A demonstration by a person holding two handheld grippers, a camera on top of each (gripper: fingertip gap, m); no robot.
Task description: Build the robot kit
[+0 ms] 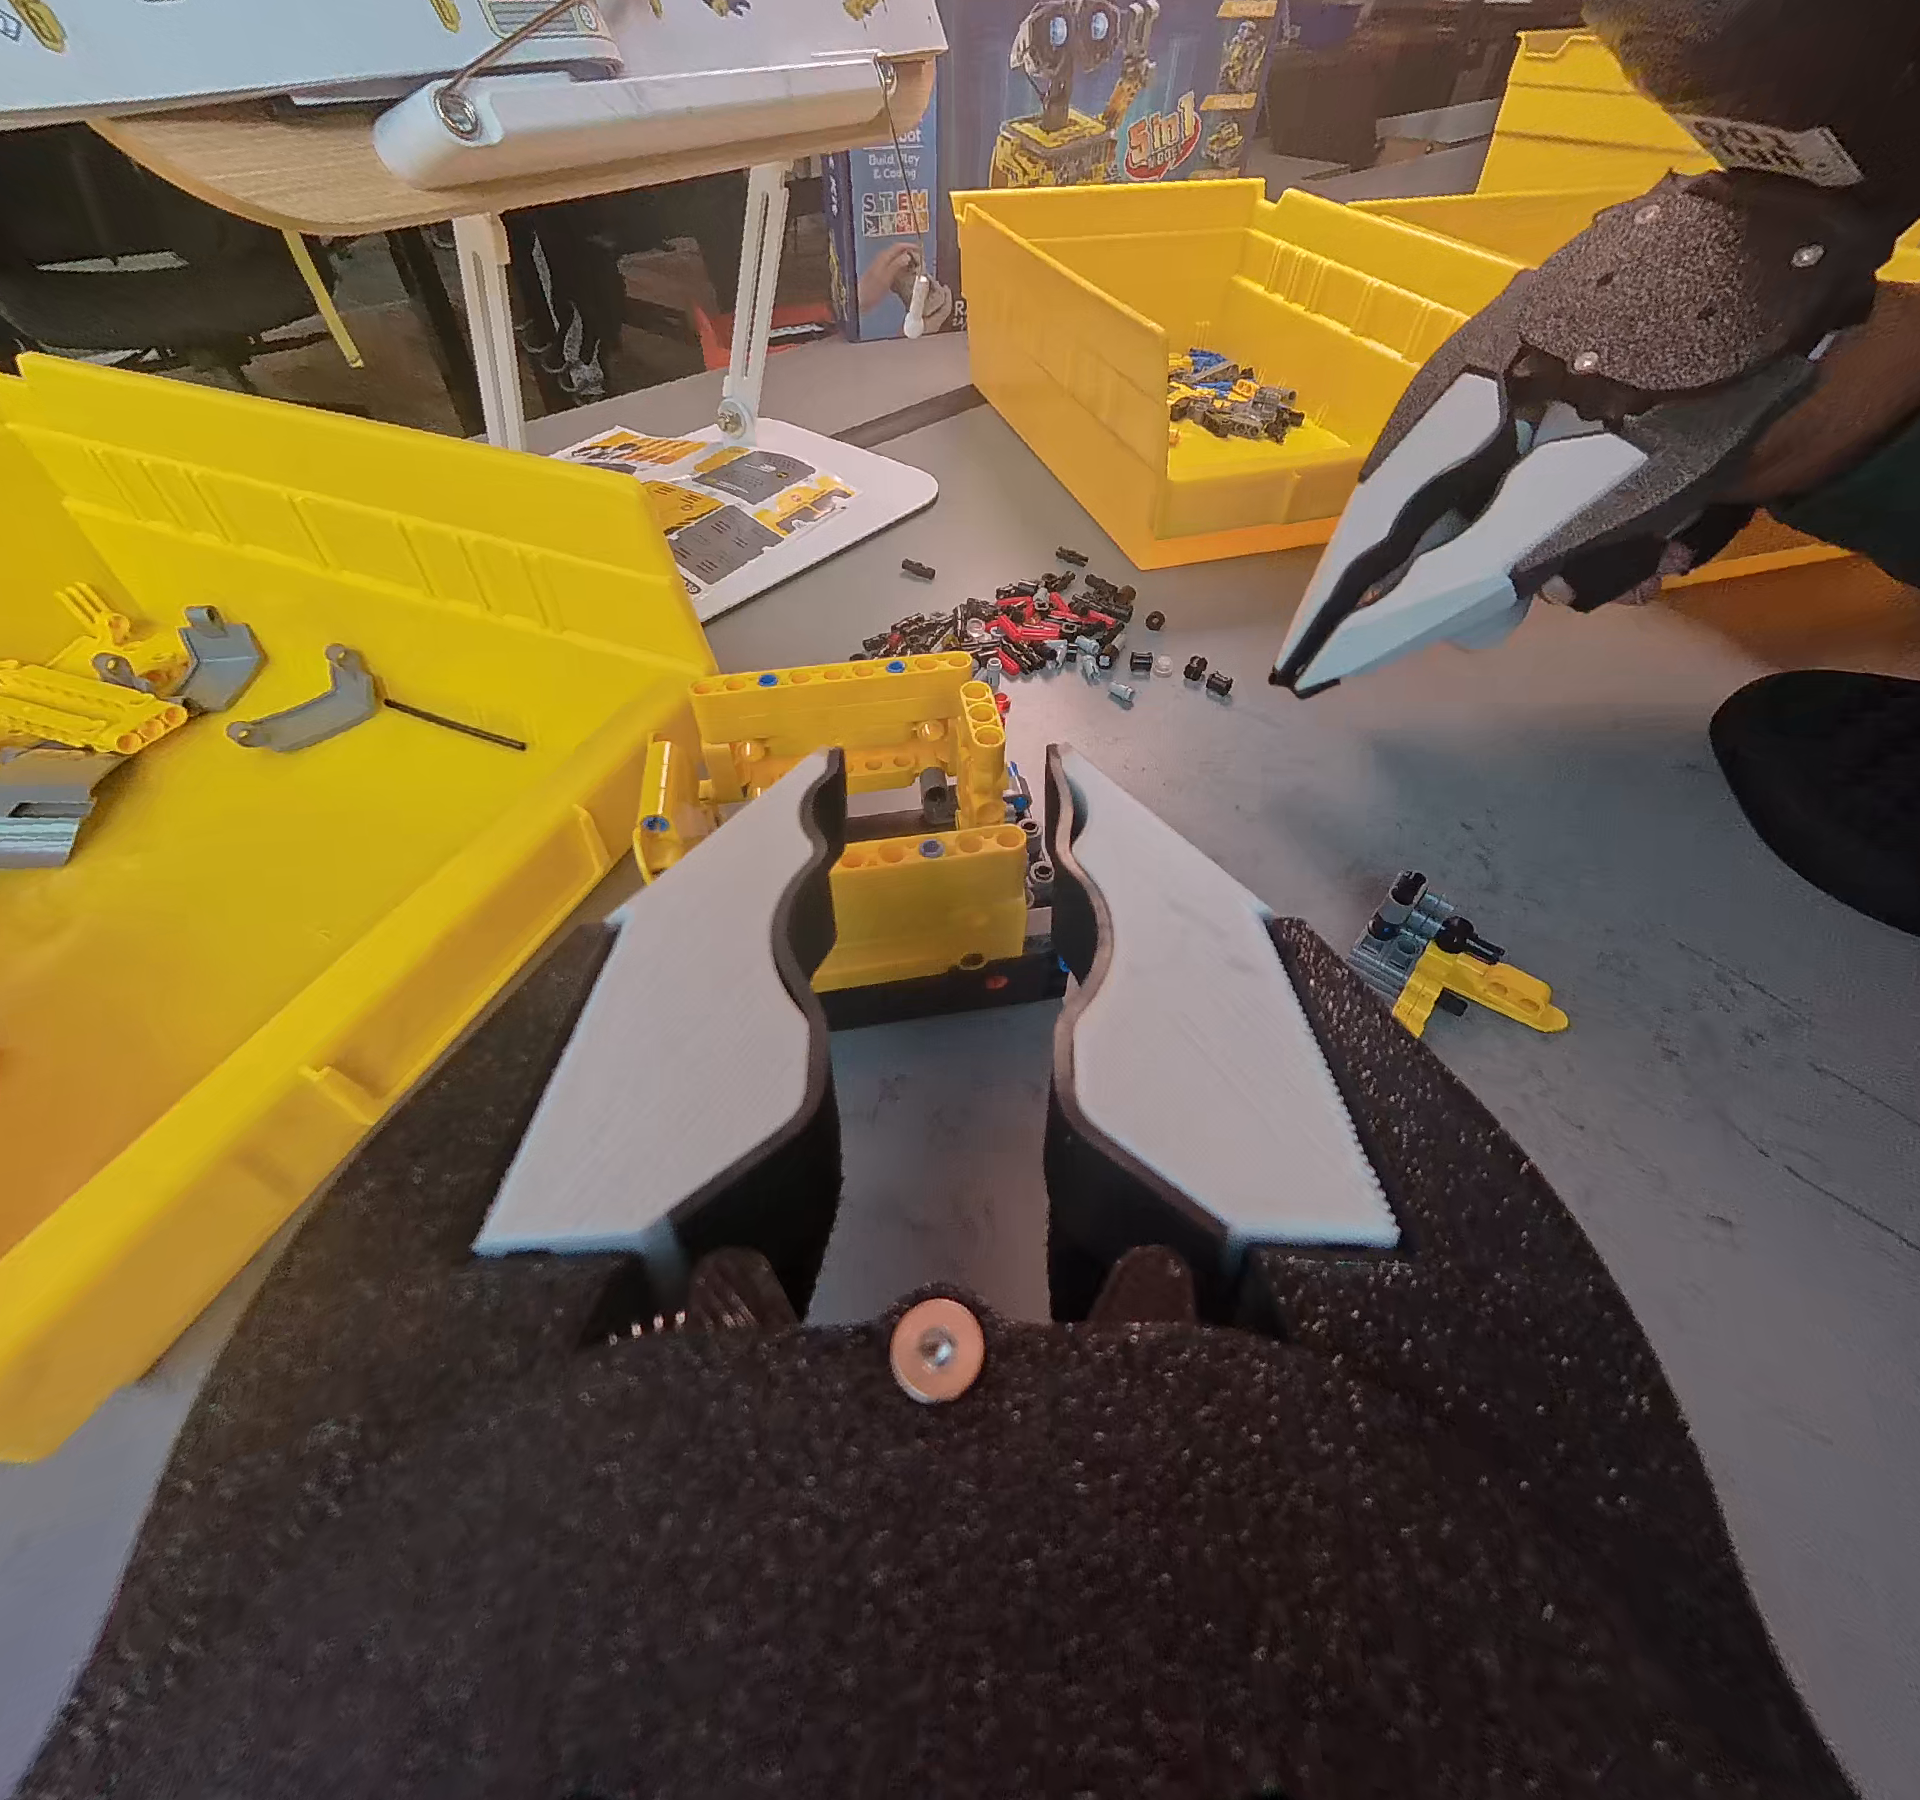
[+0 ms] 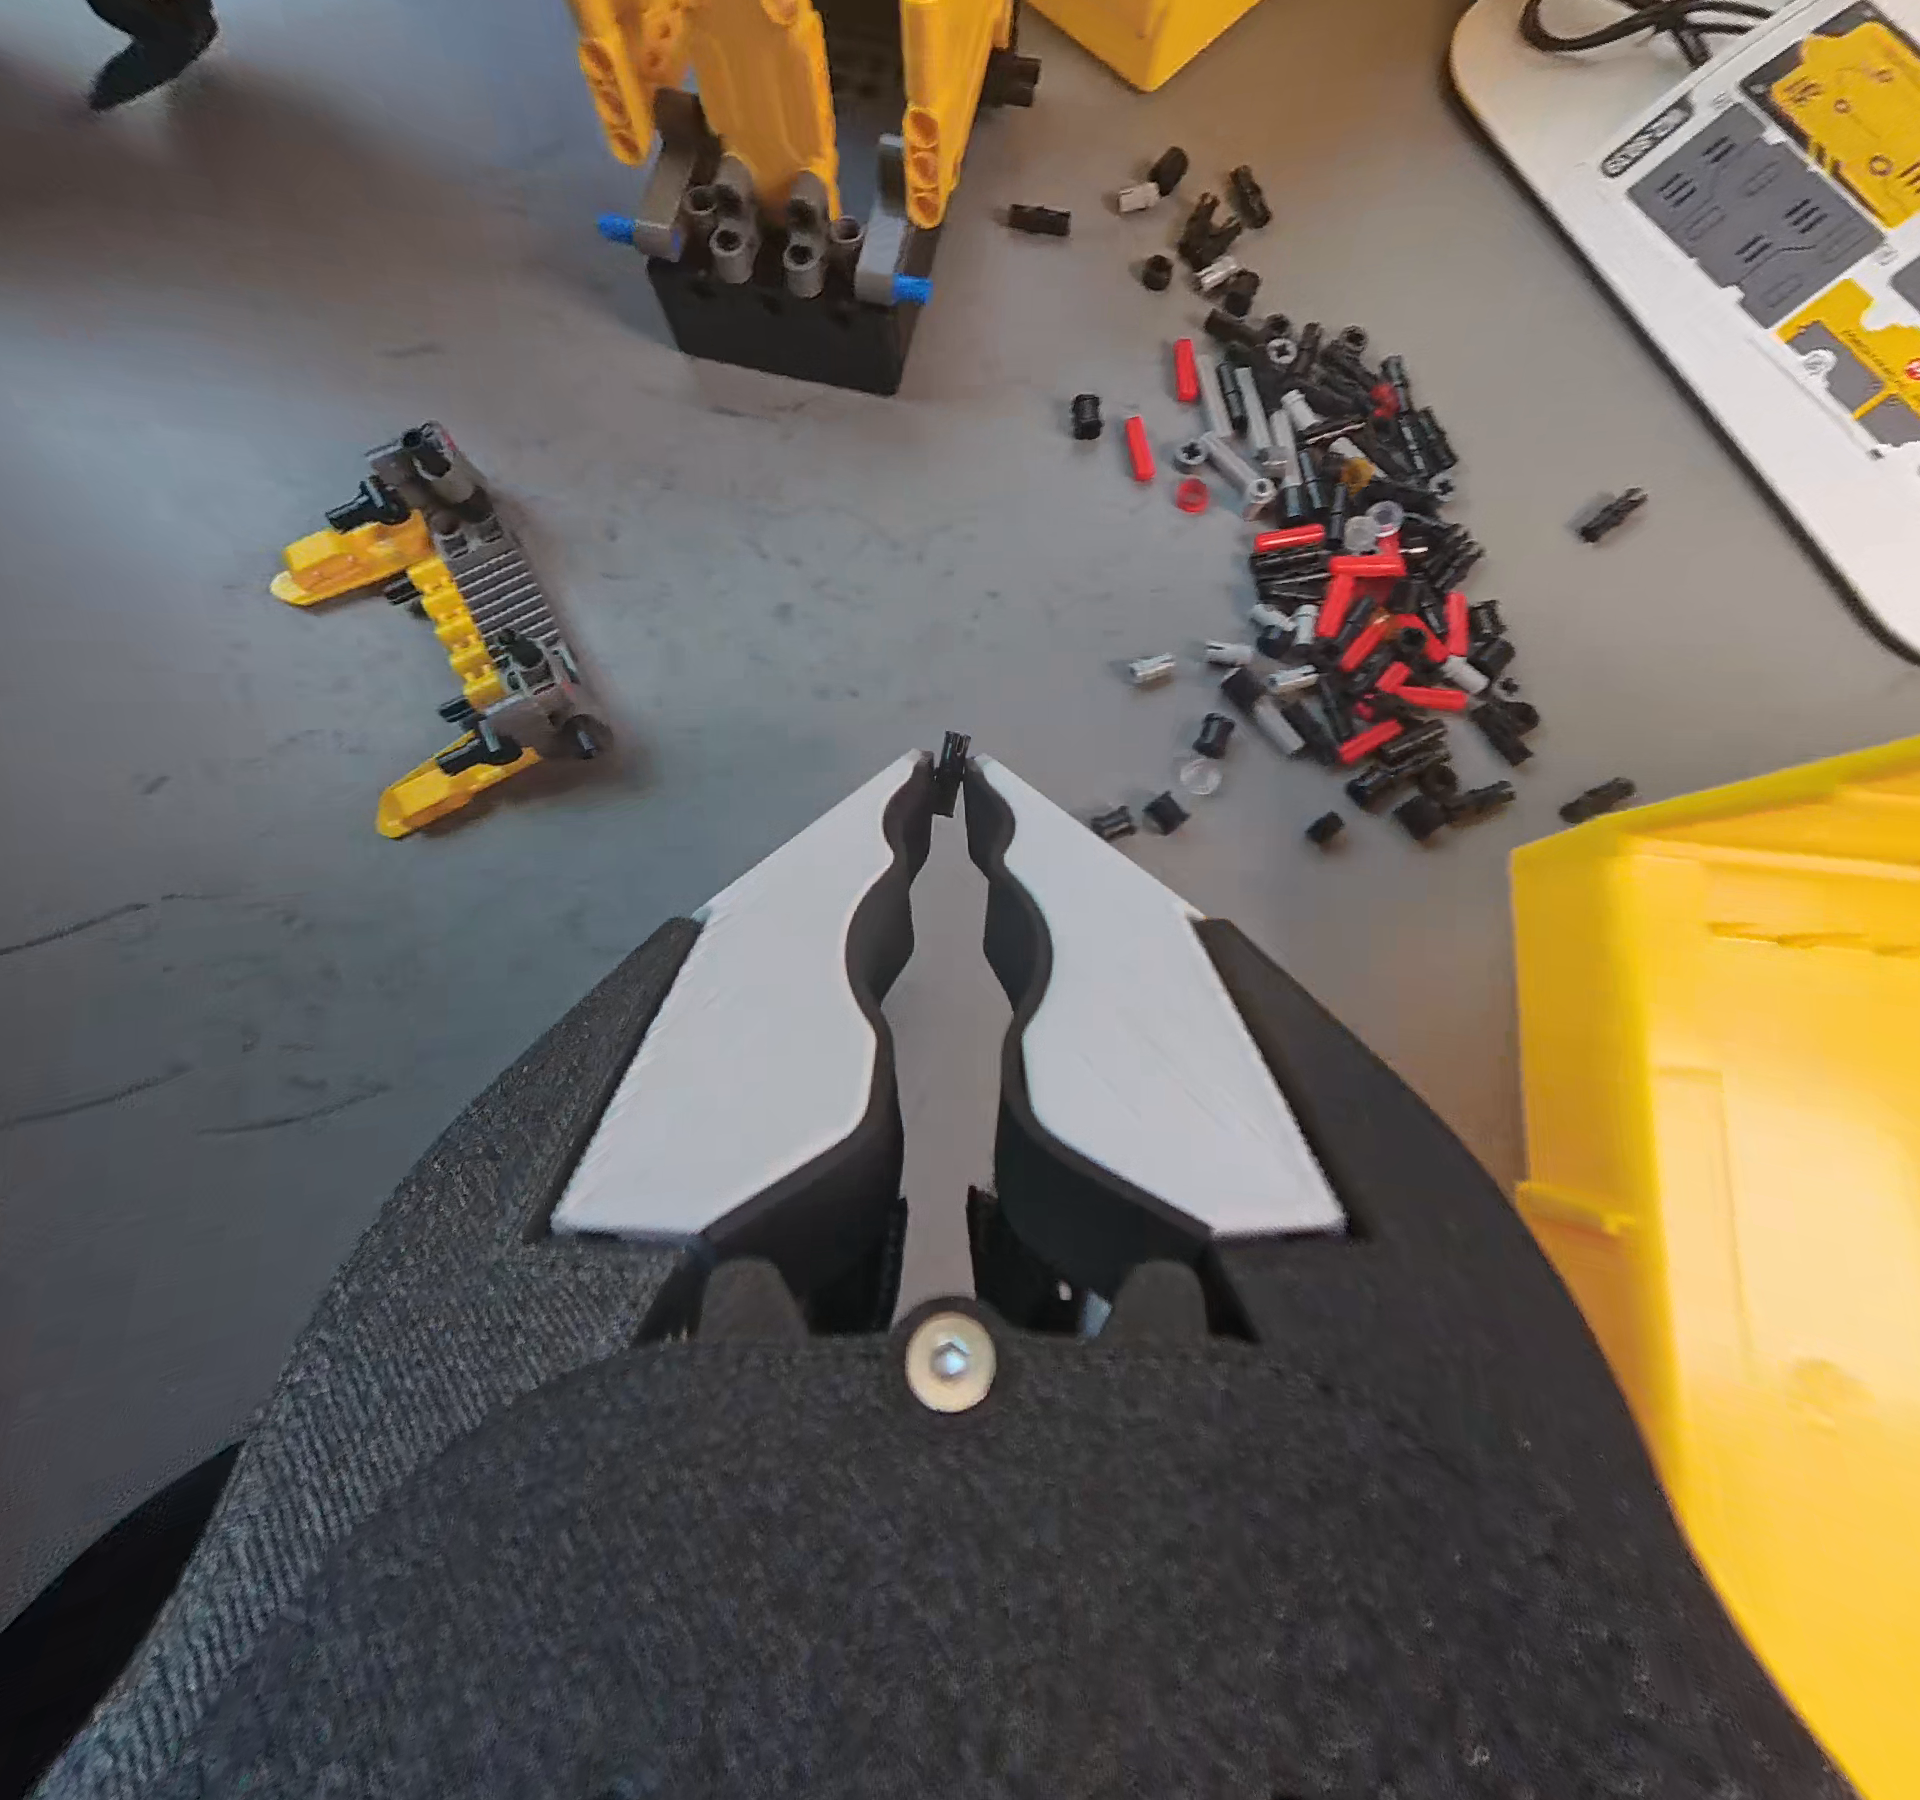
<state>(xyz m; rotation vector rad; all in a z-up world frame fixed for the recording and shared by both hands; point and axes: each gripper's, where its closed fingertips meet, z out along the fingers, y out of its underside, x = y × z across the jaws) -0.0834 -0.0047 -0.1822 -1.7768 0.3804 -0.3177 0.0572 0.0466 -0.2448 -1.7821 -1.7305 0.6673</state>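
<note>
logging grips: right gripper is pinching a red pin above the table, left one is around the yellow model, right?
Not quite: the pin pinched by the right gripper is black, not red, as the right wrist view shows. The rest holds: the left gripper sits around the yellow model.

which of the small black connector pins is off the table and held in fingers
The small black connector pin pinched at the right gripper tips; all the others lie loose in the pile of pins on the grey table.

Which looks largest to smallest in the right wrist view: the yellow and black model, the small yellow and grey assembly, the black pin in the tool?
1. yellow and black model, though the frame's top edge cuts it off
2. small yellow and grey assembly
3. black pin, gripped at the right tool's tips
</note>
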